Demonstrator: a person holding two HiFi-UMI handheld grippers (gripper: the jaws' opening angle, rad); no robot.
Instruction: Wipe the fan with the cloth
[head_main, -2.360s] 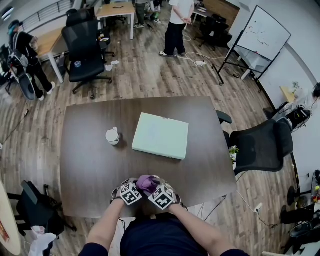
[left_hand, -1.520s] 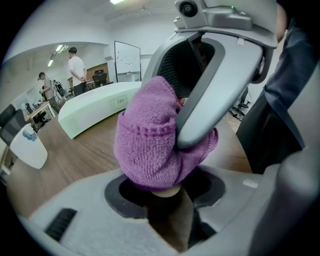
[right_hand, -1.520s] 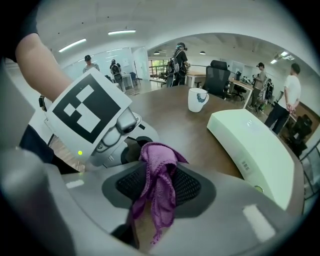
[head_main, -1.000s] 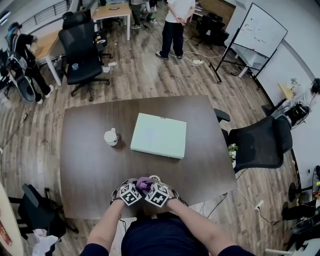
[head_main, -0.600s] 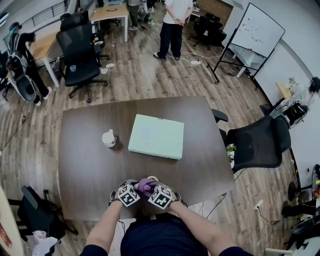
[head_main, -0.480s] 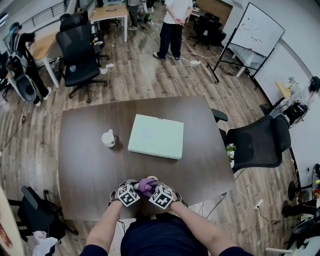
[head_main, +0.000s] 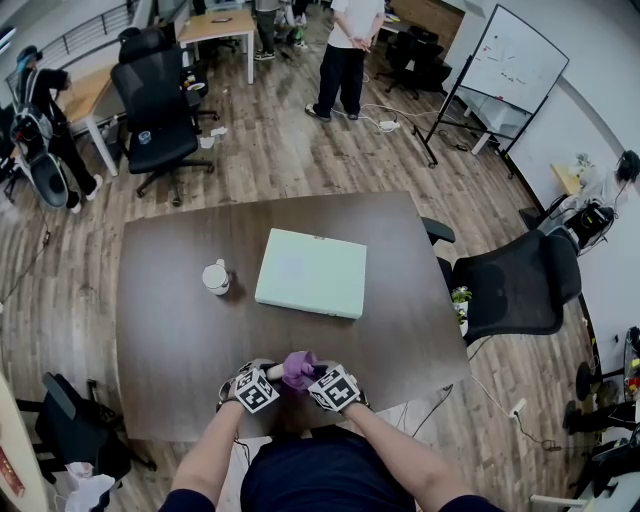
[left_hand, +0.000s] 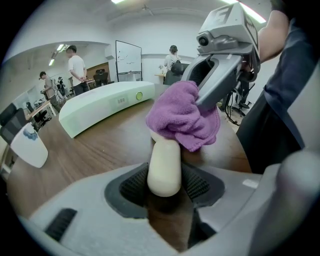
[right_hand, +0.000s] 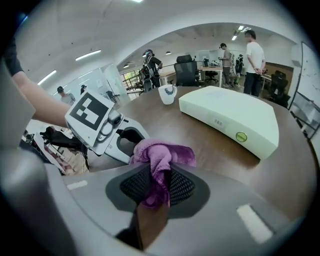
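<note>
Two grippers meet at the near edge of the desk (head_main: 180, 330): my left gripper (left_hand: 164, 184) pinches the fan (left_hand: 165, 165) by its cream handle between its fingers (left_hand: 131, 187), while my right gripper (right_hand: 157, 187), fingers just closing tighter, clamps the purple cloth (right_hand: 161, 152) (bunched up) over the fan's top end.
</note>
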